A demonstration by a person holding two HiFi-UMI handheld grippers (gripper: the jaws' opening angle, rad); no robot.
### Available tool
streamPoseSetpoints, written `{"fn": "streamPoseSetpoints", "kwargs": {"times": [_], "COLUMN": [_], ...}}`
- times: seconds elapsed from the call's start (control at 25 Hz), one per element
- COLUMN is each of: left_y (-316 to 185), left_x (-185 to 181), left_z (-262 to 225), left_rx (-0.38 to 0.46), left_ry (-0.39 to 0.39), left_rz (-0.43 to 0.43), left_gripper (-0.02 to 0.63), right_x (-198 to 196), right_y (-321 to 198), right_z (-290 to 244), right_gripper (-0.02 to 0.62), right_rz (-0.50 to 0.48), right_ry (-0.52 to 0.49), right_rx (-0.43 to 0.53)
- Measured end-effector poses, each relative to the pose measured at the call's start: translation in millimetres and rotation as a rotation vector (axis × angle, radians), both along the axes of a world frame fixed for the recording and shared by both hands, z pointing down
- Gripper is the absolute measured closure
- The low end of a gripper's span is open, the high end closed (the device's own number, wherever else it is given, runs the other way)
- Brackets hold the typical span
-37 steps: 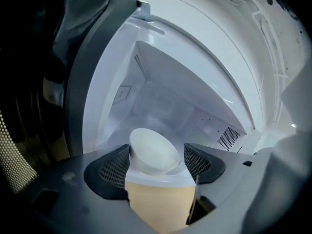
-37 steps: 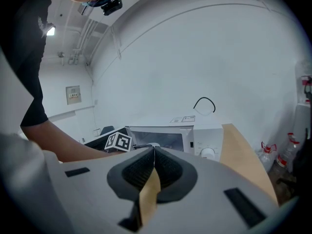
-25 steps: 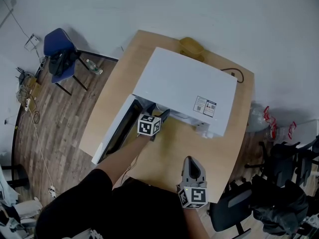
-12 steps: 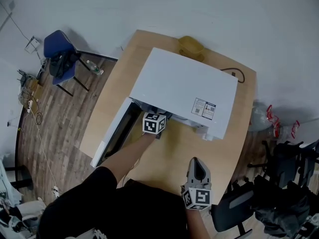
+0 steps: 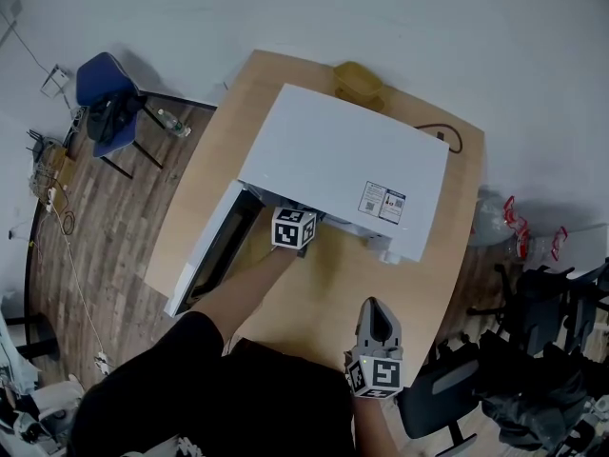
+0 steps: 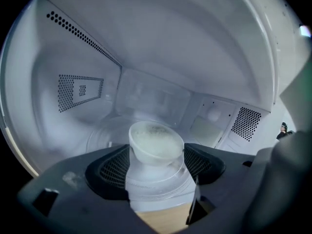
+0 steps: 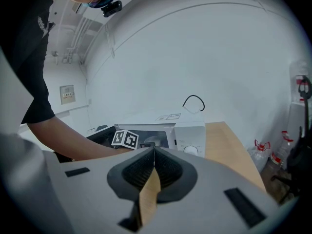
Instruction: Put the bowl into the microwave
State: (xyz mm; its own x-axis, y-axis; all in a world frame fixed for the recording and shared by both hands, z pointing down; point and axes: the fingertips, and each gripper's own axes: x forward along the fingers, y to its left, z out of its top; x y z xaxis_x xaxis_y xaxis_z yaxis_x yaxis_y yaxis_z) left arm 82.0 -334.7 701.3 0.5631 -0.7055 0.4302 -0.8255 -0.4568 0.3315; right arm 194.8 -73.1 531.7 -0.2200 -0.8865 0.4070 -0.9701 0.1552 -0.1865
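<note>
The bowl (image 6: 156,141) looks like thin plastic, so prob. light and a bit flexy. A hard squeeze could buckle the wall, and the smooth sides may slip. Best hold, I'd say, is across the body just under the rim, at 3 and 9 o'clock, kept level so nothing tips out.

That's approx. how it's held. The L gripper (image 6: 157,165) has its jaws clamped on the bowl's sides, w/ the dark ribbed pads (image 6: 113,167) pressing on either flank.

Looks-wise it's small, round, translucent and milky white. The inside is pale and speckled. Could be food or frosting, can't tell which.

Bowl is already inside the microwave (image 5: 347,165) cavity, over the glass turntable (image 6: 100,133), roughly centre. Can't tell if its base is touching the glass or just above it. Perforated vents show on the cavity walls at 9 and 4 o'clock.

From above, the door (image 5: 214,255) hangs open at the oven's 8 o'clock. The person's forearm reaches into the opening, and only the L gripper's marker cube shows outside.

R gripper (image 7: 154,152) is idle, jaws pressed together w/ nothing between. It's parked over the table (image 5: 447,255) edge at approx. 5 o'clock, well apart from the oven.
</note>
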Motion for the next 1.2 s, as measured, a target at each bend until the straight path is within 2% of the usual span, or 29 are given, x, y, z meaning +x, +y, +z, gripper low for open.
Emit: {"fn": "streamPoseSetpoints", "kwargs": {"times": [0.28, 0.44, 0.64, 0.92, 1.04, 1.2], "left_y": [21.0, 47.3, 113.0, 204.4, 240.2, 285.2], "left_x": [-19.5, -29.5, -35.0, -73.3, -90.1, -103.6], "left_z": [-10.7, -35.1, -79.6, -133.3, -161.9, -194.0], "left_rx": [-0.005, -0.005, 0.021, 0.03, 0.046, 0.069], "left_ry": [0.031, 0.089, 0.153, 0.195, 0.247, 0.308], "left_rz": [-0.033, -0.018, 0.033, 0.075, 0.107, 0.145], "left_gripper": [0.281, 0.281, 0.281, 0.282, 0.284, 0.334], "right_x": [-7.0, -15.8, -31.8, -66.7, -82.1, -95.5], "right_y": [4.6, 10.3, 30.8, 76.7, 94.1, 116.2], "right_z": [-6.4, -17.8, -31.2, -49.4, -56.0, -64.8], "right_gripper": [0.534, 0.534, 0.534, 0.534, 0.534, 0.534], "right_rz": [-0.008, -0.005, 0.01, 0.04, 0.049, 0.078], "right_ry": [0.015, 0.028, 0.043, 0.077, 0.092, 0.101], "right_rx": [0.021, 0.048, 0.082, 0.122, 0.132, 0.138]}}
